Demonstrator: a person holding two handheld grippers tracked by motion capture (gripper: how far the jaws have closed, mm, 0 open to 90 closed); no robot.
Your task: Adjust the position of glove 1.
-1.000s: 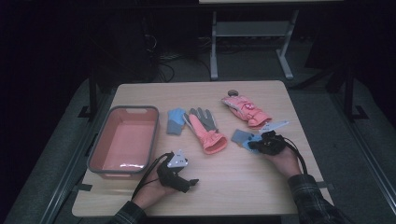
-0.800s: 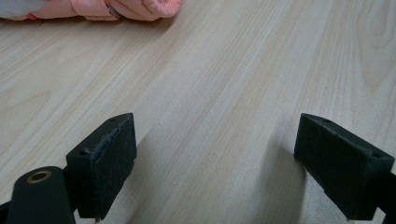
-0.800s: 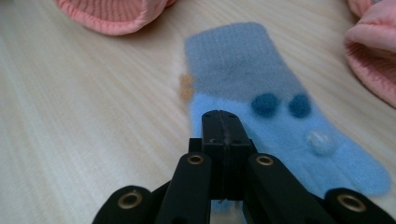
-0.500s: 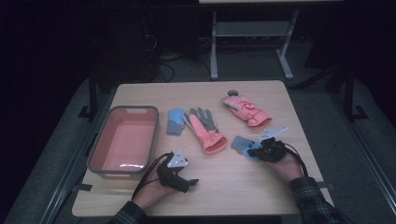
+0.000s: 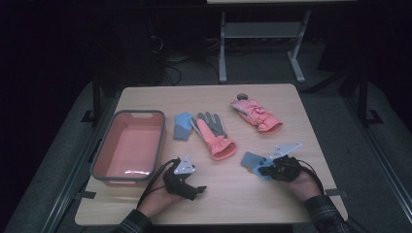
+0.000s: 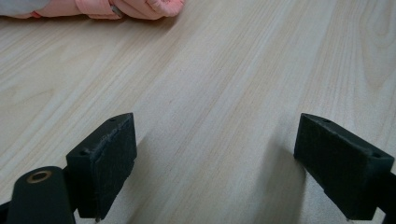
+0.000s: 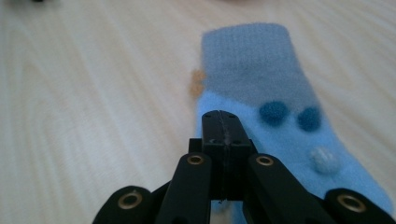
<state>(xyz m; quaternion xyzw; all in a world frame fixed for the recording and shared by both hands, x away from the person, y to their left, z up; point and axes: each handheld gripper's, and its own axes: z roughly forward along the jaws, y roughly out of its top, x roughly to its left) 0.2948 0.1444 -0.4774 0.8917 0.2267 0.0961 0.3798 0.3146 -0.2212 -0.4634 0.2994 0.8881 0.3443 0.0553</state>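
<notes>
left gripper (image 5: 190, 187) jaws spread over bare table (image 5: 272, 97) | right gripper (image 5: 265, 171) jaws pressed together, pinching blue mitten (image 7: 275, 126) at near right; its gripper view shows pom-pom dots, grey cuff pointing away, lengthwise

My right gripper (image 7: 219, 128) covers the near end of the blue mitten (image 7: 261, 93), so I can't tell how much fabric is between the closed pads. Mitten's lower right corner runs off the picture edge, and its far grey cuff is blurred. A small orange spot just left of the mitten is too soft to identify.

In the left gripper view, the pink glove (image 6: 126, 7) is cut off by the top edge; I see 1 strip of it.

In the high view, the small round dark thing (image 5: 241, 96) touching the far end of the pink mitten (image 5: 256, 115) is too small to tell. My forearms are cut off at the bottom edge.
</notes>
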